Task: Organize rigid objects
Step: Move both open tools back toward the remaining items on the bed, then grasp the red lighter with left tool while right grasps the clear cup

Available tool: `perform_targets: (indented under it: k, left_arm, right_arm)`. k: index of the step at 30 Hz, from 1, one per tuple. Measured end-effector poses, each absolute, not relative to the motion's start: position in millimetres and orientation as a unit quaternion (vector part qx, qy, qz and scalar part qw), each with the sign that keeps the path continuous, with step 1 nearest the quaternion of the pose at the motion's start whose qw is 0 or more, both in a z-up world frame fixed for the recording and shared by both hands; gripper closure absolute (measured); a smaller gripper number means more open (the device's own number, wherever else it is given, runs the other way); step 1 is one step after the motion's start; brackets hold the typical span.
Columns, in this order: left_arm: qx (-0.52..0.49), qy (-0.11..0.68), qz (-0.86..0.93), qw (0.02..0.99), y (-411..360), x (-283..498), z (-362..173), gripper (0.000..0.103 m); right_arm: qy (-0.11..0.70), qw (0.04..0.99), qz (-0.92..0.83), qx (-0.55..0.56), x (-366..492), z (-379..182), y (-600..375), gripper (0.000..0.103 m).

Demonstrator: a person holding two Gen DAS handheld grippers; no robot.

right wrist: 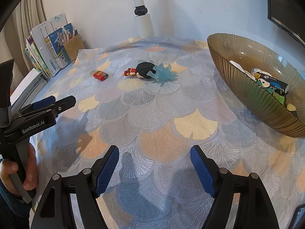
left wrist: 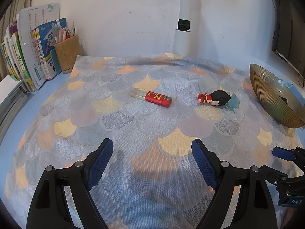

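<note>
A red lighter (left wrist: 152,99) with a clear end lies mid-cloth, also seen small in the right wrist view (right wrist: 100,75). To its right a small doll (left wrist: 213,97) with black hair and red clothes lies on its side, touching a translucent blue figure (right wrist: 164,73). A ribbed amber glass bowl (right wrist: 238,87) at the right holds several small items (right wrist: 270,82). My left gripper (left wrist: 152,142) is open and empty, well short of the lighter. My right gripper (right wrist: 154,148) is open too, with only cloth between its fingers.
Upright books (left wrist: 28,57) and a brown pen holder (left wrist: 66,53) stand at the back left. A white pole (left wrist: 183,28) rises at the back wall, with a dark monitor (left wrist: 286,28) at the right. A hand (right wrist: 11,173) grips the left tool.
</note>
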State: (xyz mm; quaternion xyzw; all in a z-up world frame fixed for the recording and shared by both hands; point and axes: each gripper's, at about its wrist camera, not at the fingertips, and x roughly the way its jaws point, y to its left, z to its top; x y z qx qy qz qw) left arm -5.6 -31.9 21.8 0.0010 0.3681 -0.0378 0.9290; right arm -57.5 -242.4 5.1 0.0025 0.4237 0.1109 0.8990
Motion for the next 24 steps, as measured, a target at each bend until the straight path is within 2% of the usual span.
perform_targets:
  k: [6, 9, 15, 16, 17, 18, 24]
  left_arm:
    - [0.000, 0.378, -0.051, 0.925, -32, -2, 22, 0.020]
    - [-0.016, 0.406, -0.074, 0.911, -26, 14, 27, 0.020]
    - [-0.011, 0.427, -0.119, 0.896, -27, 72, 37, 0.020]
    - [-0.004, 0.434, -0.120, 0.893, -30, 80, 33, 0.020]
    - [0.009, 0.442, -0.118, 0.889, -34, 89, 26, 0.020]
    - [0.019, 0.446, -0.120, 0.887, -38, 96, 20, 0.021]
    - [0.027, 0.455, -0.125, 0.881, -50, 119, 3, 0.021]
  right_arm:
    - [0.426, 0.897, 0.117, 0.007, -56, 6, -243, 0.027]
    - [0.437, 0.886, 0.152, 0.045, -46, 20, -245, 0.027]
    - [0.416, 0.896, 0.154, 0.029, 29, 67, -227, 0.027]
    - [0.420, 0.894, 0.155, 0.025, 40, 66, -224, 0.029]
    - [0.426, 0.890, 0.161, 0.023, 58, 63, -217, 0.036]
    - [0.429, 0.888, 0.165, 0.025, 67, 61, -213, 0.040]
    - [0.461, 0.876, 0.139, 0.029, 123, 38, -197, 0.040]
